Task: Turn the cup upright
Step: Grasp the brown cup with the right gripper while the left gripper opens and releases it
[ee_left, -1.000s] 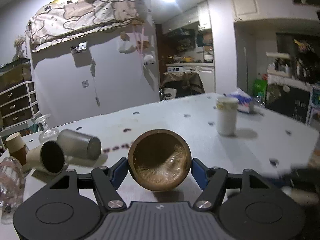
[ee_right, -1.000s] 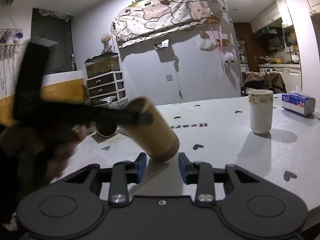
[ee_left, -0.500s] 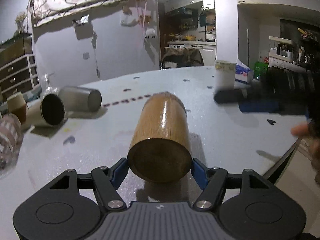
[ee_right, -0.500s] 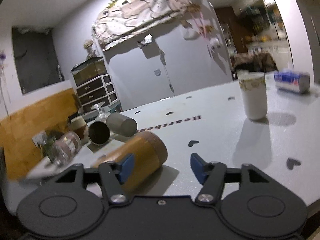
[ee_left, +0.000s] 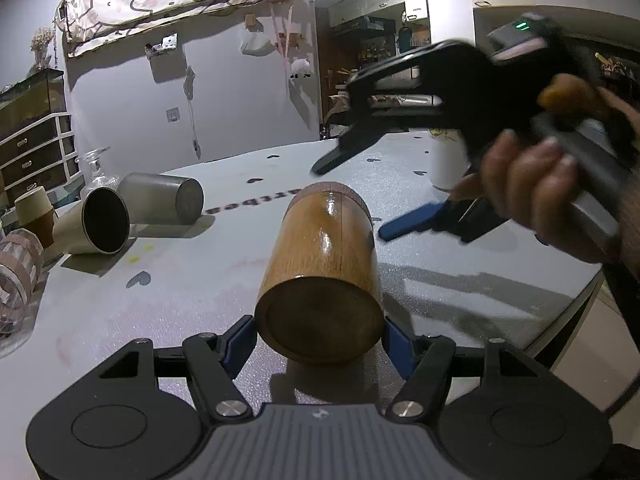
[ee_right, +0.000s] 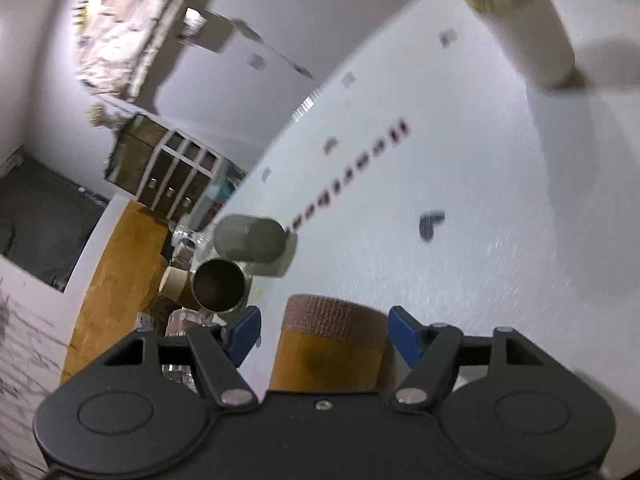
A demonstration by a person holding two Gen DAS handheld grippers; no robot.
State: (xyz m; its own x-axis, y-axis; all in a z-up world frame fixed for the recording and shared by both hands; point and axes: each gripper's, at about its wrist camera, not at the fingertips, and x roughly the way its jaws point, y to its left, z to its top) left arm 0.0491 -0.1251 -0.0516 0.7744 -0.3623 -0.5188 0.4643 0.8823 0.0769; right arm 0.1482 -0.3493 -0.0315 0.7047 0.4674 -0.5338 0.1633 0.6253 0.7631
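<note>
Wooden cup (ee_left: 320, 280): lying on its side on the white table (ee_left: 180, 300), base toward the left wrist camera, ribbed mouth end pointing away. It is not upright; the flip is not done.

Left gripper (ee_left: 318, 340): the jaws stand on either side of the cup's base end, the blue pads at or against its flanks. Contact appears on both sides, so I judge the gripper clamped on the cup, though how firmly cannot be read.

Right gripper (ee_right: 322, 330): jaws spread apart. In the right wrist view the ribbed band of the cup sits between the two blue pads, with a clear gap on each side, so nothing is grasped. That view is strongly tilted and blurred. In the left wrist view the right gripper, in the person's hand (ee_left: 532, 192), hangs ahead of the left jaws and to their right, beyond the cup's far end, also blurred.

Surroundings: ahead of the left jaws and to their left lie two metal cups on their sides, one showing its closed end (ee_left: 164, 204) and one with its open mouth (ee_left: 100, 228) toward the camera. A white cup (ee_right: 520, 20) stands upright far ahead and right of the right jaws.

Progress: early. The cup is secured at one end only. Remaining: raise the mouth end until the base sits flat, then let go.
</note>
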